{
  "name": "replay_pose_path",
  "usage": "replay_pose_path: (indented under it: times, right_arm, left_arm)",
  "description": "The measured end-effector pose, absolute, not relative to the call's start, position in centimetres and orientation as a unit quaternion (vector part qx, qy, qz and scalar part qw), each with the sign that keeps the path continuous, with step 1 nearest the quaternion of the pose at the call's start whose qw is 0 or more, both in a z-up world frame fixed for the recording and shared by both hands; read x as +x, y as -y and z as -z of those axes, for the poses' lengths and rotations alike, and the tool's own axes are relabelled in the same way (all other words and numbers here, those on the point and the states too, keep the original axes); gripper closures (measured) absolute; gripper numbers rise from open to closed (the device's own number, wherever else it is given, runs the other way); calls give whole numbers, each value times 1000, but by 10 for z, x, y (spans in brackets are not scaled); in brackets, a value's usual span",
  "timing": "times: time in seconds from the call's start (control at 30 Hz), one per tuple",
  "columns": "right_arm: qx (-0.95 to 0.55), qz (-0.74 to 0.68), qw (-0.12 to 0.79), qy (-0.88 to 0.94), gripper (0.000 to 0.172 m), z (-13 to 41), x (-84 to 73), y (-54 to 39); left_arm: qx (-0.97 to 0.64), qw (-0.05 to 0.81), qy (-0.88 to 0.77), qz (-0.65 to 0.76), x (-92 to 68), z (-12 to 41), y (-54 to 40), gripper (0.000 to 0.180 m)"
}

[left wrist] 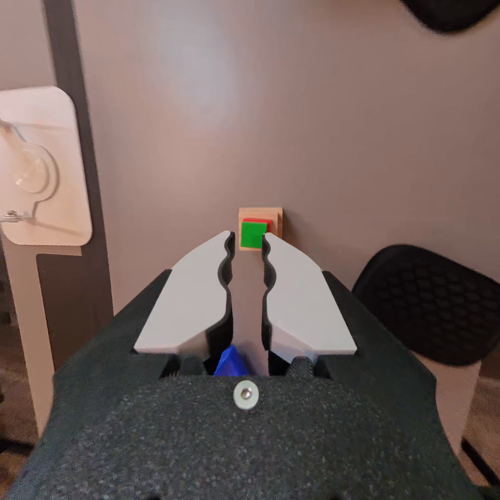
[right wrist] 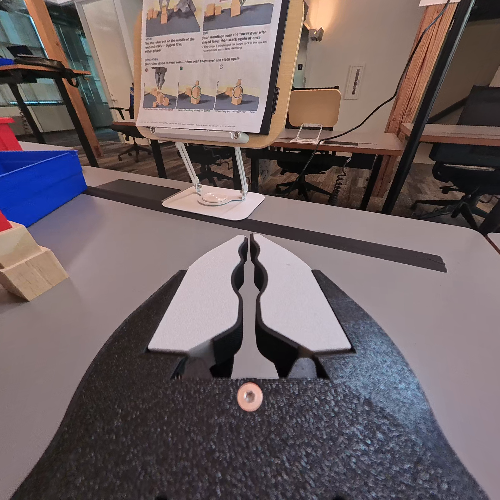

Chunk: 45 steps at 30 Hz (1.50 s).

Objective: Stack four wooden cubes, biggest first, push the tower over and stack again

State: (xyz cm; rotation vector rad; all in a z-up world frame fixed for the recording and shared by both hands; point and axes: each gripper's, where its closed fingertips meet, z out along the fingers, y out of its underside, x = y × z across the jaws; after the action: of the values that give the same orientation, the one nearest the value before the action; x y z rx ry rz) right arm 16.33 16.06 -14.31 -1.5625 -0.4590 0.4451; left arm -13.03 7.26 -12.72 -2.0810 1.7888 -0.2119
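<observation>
The left gripper (left wrist: 247,238) looks straight down at a stack of cubes (left wrist: 253,234) on the grey counter (left wrist: 189,108), green on red on two wooden ones; its fingers stand apart, gripping nothing, just above the green top. The right gripper (right wrist: 249,239), fingertips nearly together and bare, hovers over the counter to the right of the stack, facing a document stand (right wrist: 213,201).
</observation>
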Motion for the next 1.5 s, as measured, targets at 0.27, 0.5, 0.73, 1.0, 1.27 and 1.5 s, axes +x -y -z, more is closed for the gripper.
replay_pose_path:
  times: [0.27,0.5,0.73,1.0,1.27,1.5]
  right_arm:
    - [-690,-190,668,201,170,142,163,-160]
    - [-686,-180,678,194,171,139,166,-160]
    - [-690,-175,677,189,171,140,168,-161]
    - [-688,-173,680,185,171,138,170,-161]
    - [-688,-173,683,173,171,137,178,-162]
    - [-686,-180,683,173,171,135,177,-162]
  left_arm:
    - [-726,486,-465,143,-140,78,-88,180]
    - [-737,621,-265,37,-183,104,-97,180]
    - [-811,561,-149,-66,-203,182,-87,180]
    - [-833,494,-233,-85,-148,224,-103,180]
    - [-771,520,-362,-69,-25,205,-146,180]
    - [-751,544,-372,-31,-11,188,-135,180]
